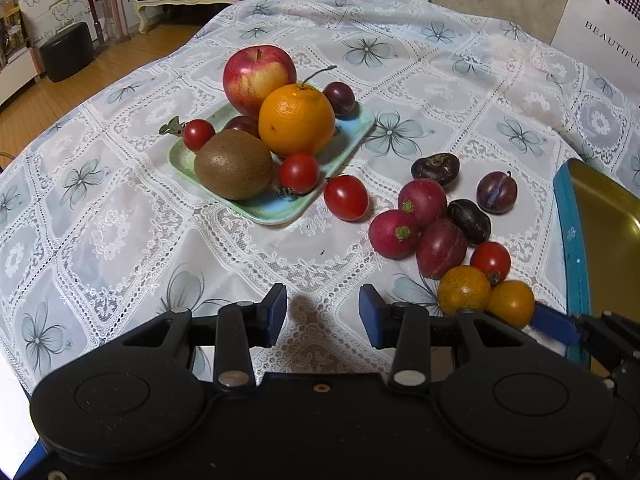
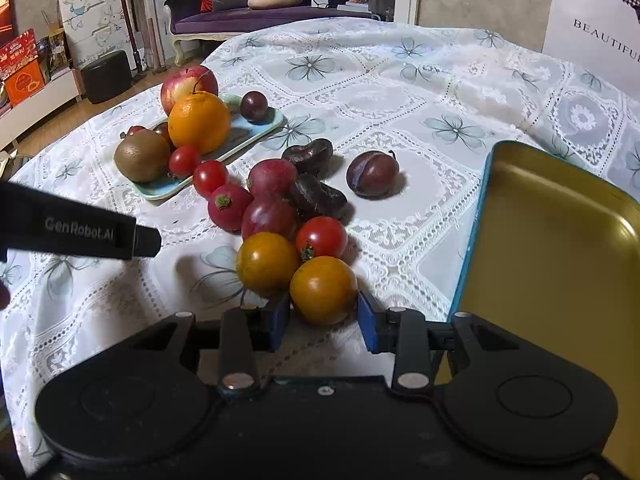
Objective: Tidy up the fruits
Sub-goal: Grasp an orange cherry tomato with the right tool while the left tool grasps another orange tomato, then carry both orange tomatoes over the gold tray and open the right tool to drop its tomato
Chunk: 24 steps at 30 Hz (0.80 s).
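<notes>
On the floral lace tablecloth (image 2: 400,92), beside a gold tin tray (image 2: 560,240), the right gripper (image 2: 324,320) is pinching the nearest orange cherry tomato (image 2: 323,290) at the edge of the loose pile. Squeezing lightly and lifting straight should avoid bruising it or nudging its yellow neighbour (image 2: 267,263). Meanwhile, the left gripper (image 1: 323,312) is hovering spread, empty.

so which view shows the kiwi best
The left wrist view: the kiwi lies large and unobstructed at the near end of the green tray. In the right wrist view the kiwi is smaller, off to the left, though still fully visible.
</notes>
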### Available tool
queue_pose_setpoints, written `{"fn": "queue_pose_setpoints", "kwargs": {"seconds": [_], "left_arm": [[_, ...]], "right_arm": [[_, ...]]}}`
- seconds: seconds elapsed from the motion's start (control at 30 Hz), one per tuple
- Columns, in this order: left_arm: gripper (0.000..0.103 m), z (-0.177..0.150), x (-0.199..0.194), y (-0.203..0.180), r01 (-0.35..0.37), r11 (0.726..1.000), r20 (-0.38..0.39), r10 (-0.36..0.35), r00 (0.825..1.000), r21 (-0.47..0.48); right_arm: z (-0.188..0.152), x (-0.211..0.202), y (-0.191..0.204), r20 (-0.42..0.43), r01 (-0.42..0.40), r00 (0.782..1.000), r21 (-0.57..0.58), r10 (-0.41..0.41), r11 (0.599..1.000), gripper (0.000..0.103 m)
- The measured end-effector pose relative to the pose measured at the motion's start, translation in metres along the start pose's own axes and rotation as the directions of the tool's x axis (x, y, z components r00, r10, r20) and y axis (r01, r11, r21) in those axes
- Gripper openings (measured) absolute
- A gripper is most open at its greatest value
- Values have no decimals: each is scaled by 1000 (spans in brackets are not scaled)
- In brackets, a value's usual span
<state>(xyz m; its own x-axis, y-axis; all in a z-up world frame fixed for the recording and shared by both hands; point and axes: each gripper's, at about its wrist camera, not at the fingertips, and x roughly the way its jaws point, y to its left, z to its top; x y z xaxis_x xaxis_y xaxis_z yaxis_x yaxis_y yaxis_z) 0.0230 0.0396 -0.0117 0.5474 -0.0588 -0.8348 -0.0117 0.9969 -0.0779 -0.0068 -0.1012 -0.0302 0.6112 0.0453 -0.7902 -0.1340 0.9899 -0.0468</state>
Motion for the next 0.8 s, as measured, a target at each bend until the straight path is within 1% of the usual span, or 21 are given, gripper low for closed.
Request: {"fn": "queue_pose_setpoints", "kwargs": {"seconds": [0.2, 0.3, 0.4, 0.5, 0.57, 0.67, 0.7, 0.8], "left_arm": [[51, -3, 2, -10, -8, 999, 11, 8, 1000, 37], [51, -4, 3, -18, -13, 998, 18, 12, 1000, 61], [51, -5, 3, -26, -7, 997, 25, 5, 1000, 83], [51, -7, 1, -36, 11, 995, 25, -14, 1000, 102], [51, -8, -1, -44, 36, 993, 22, -39, 999, 113], [51, -8, -6, -58, 51, 988, 32, -56, 998, 143], [51, -7, -7, -62, 61, 987, 30, -67, 997, 149], [51, -7, -5, -72, 94, 985, -9, -94, 996, 142]], "right_arm": [[3, -1, -9, -8, -36, 999, -17, 35, 999, 36], [7, -9, -25, -15, -63, 998, 38, 63, 997, 36], [12, -22, -45, -14, -83, 996, 89, 85, 993, 36], [18, -36, -68, 11, -104, 995, 126, 103, 987, 36], [22, -44, -85, -2, -75, 997, 155, 76, 985, 37], [25, -57, -114, 26, -112, 994, 218, 109, 970, 37], [26, -60, -123, 30, -113, 994, 228, 109, 967, 37], [28, -60, -147, 40, -103, 995, 255, 96, 961, 37]]}}
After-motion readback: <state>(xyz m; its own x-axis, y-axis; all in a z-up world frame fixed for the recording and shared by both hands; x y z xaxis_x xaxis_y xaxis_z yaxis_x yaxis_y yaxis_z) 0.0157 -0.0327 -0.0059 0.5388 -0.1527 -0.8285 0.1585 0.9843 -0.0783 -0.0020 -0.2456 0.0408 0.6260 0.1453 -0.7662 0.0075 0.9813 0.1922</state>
